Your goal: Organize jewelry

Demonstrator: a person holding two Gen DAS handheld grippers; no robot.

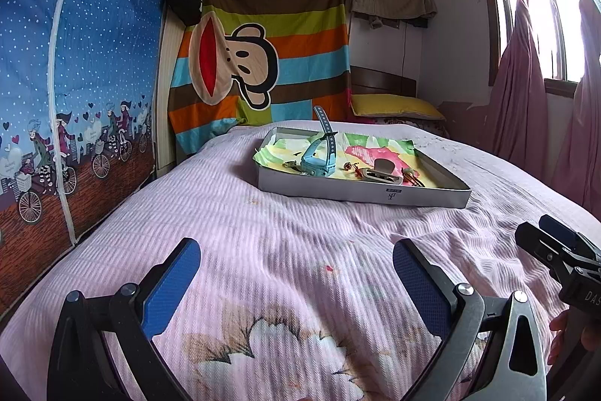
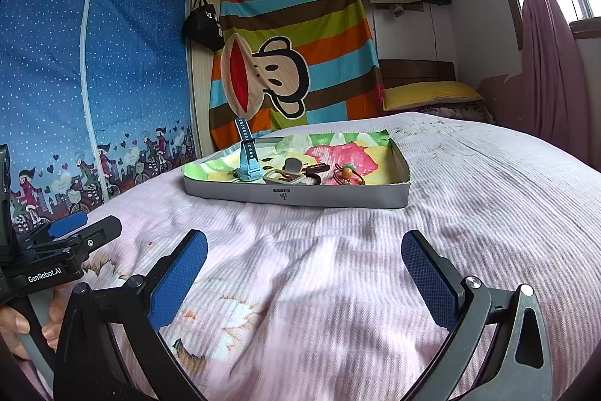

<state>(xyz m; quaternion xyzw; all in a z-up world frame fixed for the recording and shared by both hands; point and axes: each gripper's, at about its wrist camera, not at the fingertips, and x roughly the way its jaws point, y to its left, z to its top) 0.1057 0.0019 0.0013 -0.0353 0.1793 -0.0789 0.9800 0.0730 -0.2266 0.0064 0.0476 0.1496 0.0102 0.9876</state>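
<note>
A shallow grey tray [image 1: 360, 193] [image 2: 300, 197] lined with a colourful cloth sits on the pink bedspread ahead of both grippers. In it lie a light blue watch [image 1: 317, 162] [image 2: 249, 164] with its strap standing up, a beige hair clip [image 1: 381, 171] [image 2: 283, 178], a dark clip [image 2: 317, 169], small red earrings [image 1: 349, 167] and a beaded hair tie [image 2: 347, 172]. My left gripper [image 1: 296, 273] hovers open over the bedspread, short of the tray. My right gripper [image 2: 304, 269] is also open with nothing between its fingers.
The bed [image 1: 263, 250] fills the foreground. A blue fabric wardrobe [image 1: 75, 81] stands along the left. A striped monkey sheet [image 1: 263, 62] hangs behind, a yellow pillow [image 1: 394, 108] lies at the head, and pink curtains [image 1: 526, 100] cover the window on the right.
</note>
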